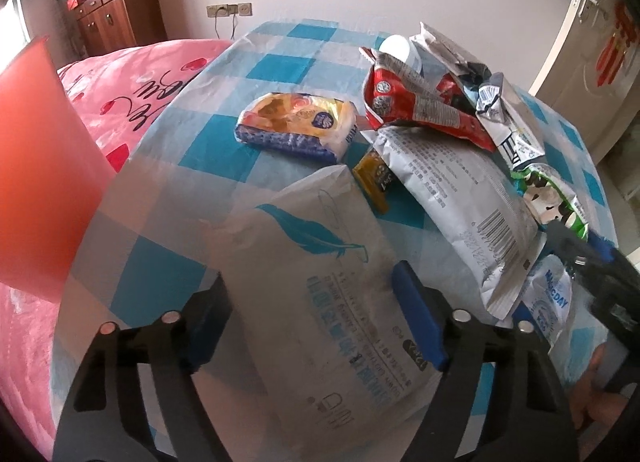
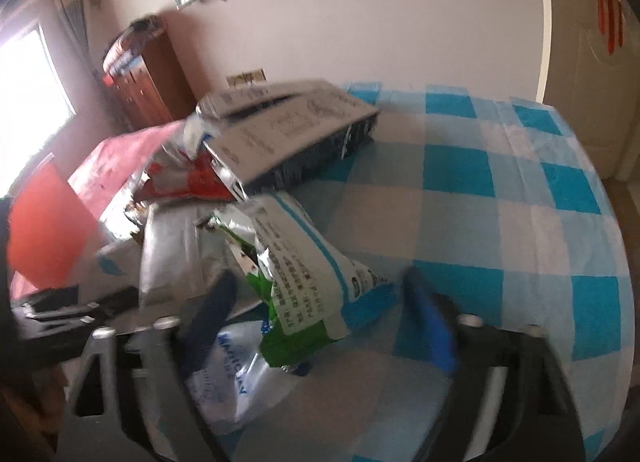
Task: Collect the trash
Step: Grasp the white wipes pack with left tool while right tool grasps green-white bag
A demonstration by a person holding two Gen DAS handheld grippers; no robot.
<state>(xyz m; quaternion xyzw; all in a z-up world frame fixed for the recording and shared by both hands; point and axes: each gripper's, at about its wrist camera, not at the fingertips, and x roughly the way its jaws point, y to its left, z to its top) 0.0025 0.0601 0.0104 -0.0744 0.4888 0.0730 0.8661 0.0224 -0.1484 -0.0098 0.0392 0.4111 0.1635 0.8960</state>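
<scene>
A white tissue pack (image 1: pixel 320 302) with a teal feather print stands tilted between the blue pads of my left gripper (image 1: pixel 316 322), and both pads press its sides. My right gripper (image 2: pixel 324 318) is open over a crumpled green and white wrapper (image 2: pixel 304 294), which lies loose between its fingers. One of those fingers (image 1: pixel 576 250) shows at the right edge of the left wrist view. More trash is piled behind: a silver bag (image 1: pixel 460 198), a red wrapper (image 1: pixel 412 102), a bread pack (image 1: pixel 296 126) and a small yellow sachet (image 1: pixel 376 178).
All of it lies on a table with a blue-checked cloth (image 1: pixel 280 62). An orange sheet-like thing (image 1: pixel 36 162) stands at the left, beside a pink bed cover (image 1: pixel 132 82). A wooden cabinet (image 1: pixel 116 10) is behind, a pale door (image 1: pixel 592 62) at the right.
</scene>
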